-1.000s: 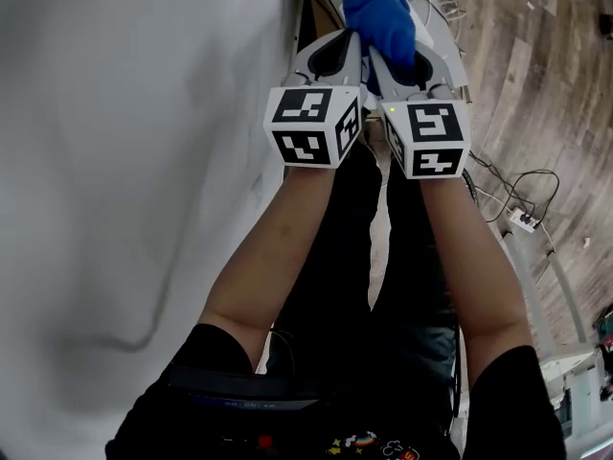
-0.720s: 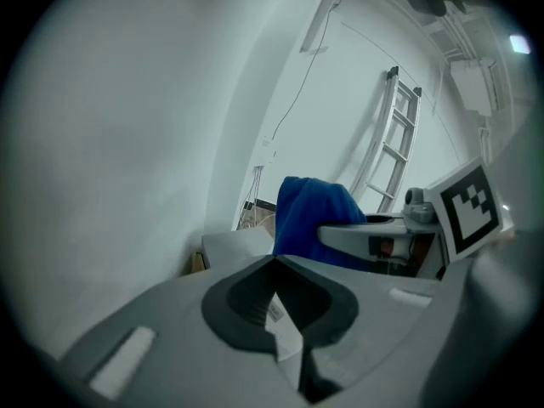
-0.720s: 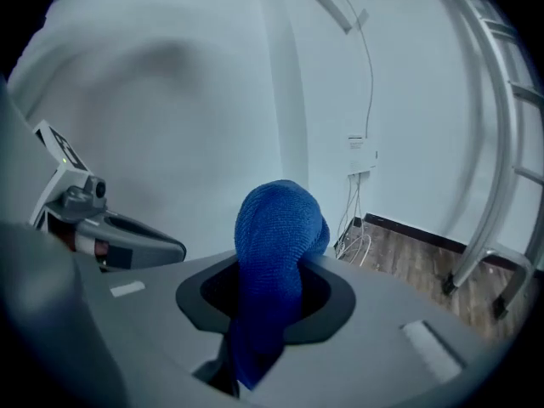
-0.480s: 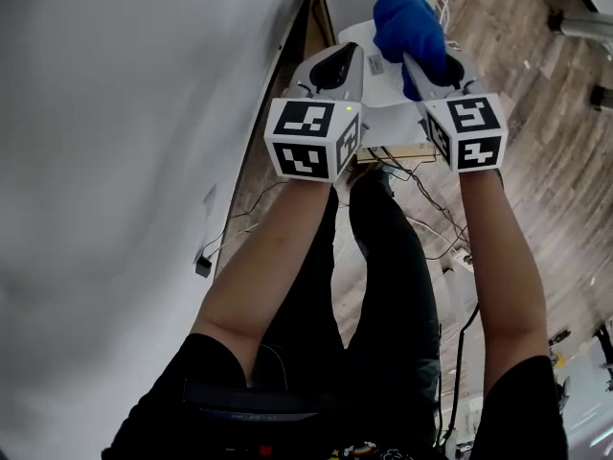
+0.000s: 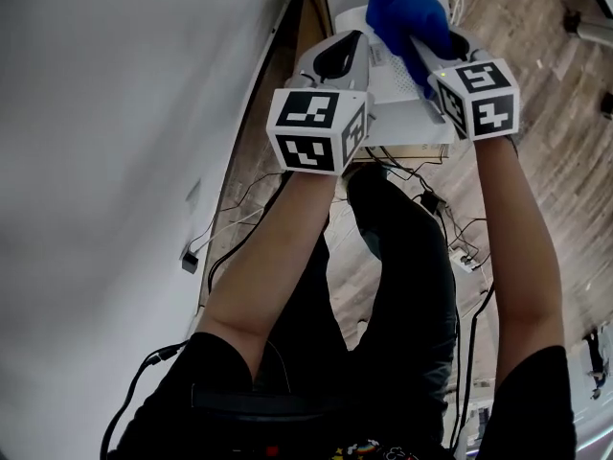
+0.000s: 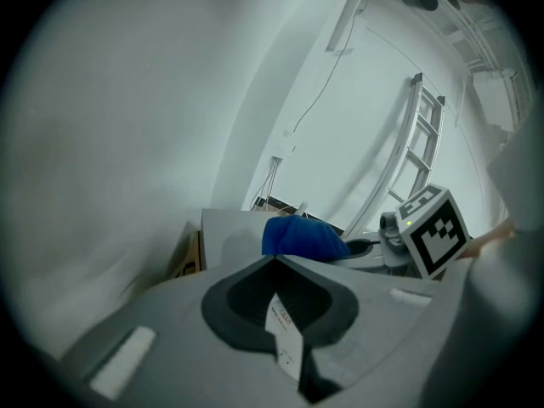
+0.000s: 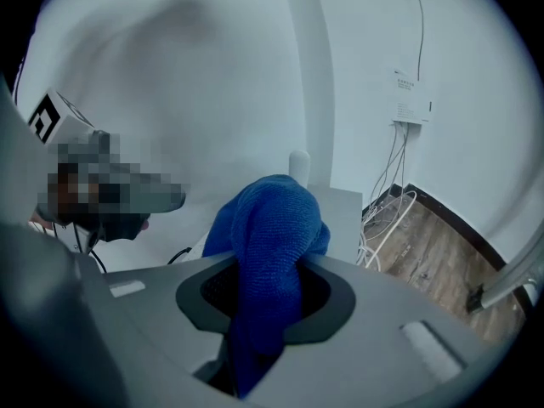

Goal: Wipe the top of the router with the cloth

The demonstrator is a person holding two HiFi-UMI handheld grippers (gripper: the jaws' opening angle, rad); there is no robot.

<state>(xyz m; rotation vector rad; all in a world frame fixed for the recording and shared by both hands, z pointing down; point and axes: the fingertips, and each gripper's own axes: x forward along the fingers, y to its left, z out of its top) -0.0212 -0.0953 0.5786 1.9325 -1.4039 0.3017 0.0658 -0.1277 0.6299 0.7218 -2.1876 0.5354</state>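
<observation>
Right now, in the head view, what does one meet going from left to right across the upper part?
Wall → left tongs → cloth → floor. The right tongs overlap the cloth, so I leave them out.

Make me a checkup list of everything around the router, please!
Surface: router has a white top; what it sits on is hidden.
Job's things: blue cloth bunched over the router; contact unclear.
Clutter: nothing seen.
Grippers: right gripper shut on the cloth; left gripper shut on a thin white tag.
Cables: loose cables on the wood floor; wires run down the wall.
Surroundings: white wall, ladder.
</observation>
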